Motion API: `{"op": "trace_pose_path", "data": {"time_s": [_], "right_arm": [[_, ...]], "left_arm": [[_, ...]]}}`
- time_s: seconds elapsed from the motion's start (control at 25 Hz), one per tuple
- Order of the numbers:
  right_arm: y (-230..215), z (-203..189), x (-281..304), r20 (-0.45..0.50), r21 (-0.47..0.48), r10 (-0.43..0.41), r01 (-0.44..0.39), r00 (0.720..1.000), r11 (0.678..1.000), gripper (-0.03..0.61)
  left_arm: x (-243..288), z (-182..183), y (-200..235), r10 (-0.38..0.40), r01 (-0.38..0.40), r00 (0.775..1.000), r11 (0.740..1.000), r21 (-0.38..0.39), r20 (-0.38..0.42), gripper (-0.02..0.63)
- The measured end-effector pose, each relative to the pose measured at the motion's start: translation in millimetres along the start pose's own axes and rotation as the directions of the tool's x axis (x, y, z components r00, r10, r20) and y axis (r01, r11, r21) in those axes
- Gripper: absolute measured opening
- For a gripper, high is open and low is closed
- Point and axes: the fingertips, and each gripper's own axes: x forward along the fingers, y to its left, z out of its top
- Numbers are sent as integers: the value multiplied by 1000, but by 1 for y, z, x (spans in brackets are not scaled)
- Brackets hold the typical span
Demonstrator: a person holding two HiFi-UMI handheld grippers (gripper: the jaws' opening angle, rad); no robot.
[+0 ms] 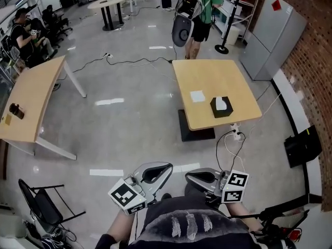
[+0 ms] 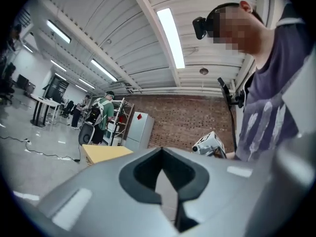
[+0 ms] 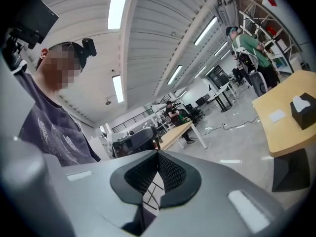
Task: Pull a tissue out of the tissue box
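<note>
Both grippers sit low in the head view, right in front of the person's chest, and neither one is anywhere near the target. The left gripper (image 1: 165, 168) has its jaws pressed together with nothing between them, and its own view (image 2: 161, 154) confirms that. It's the same story for the right gripper (image 1: 191, 176): fingers closed tight and empty (image 3: 158, 157).

And the tissue box (image 1: 221, 107)? It's well apart from both sets of fingers, up at about 1 o'clock from them in the head view. It stands on the wooden table (image 1: 207, 77), toward the tabletop's 4 o'clock corner. The right gripper view catches it too, far off at 3 o'clock (image 3: 302, 107).

It's a black box standing upright, its opening facing straight up, with a white tissue (image 1: 221, 104) poking out of the top. From above it looks close to square (so I can't call a long axis), and its sides run roughly in line with the table's edges.

A white slip of paper (image 1: 197, 96) lies flat near the box, at its 10 o'clock. At the table's far edge, around 12 o'clock, stands a person in a green shirt (image 1: 205, 7).
</note>
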Motion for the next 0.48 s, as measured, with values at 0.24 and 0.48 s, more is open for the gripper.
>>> {"op": "trace_pose_path", "data": {"time_s": [0.24,0.48], "right_arm": [[-45,23,0,-11,4,78,-78,997,997,-1],[-98,57,-33,34,16,112,-113,993,993,-2]], "left_arm": [[42,2,24,70,-70,997,997,-24,-24,2],[120,13,27,56,-56,997,998,3,-56,2]]}}
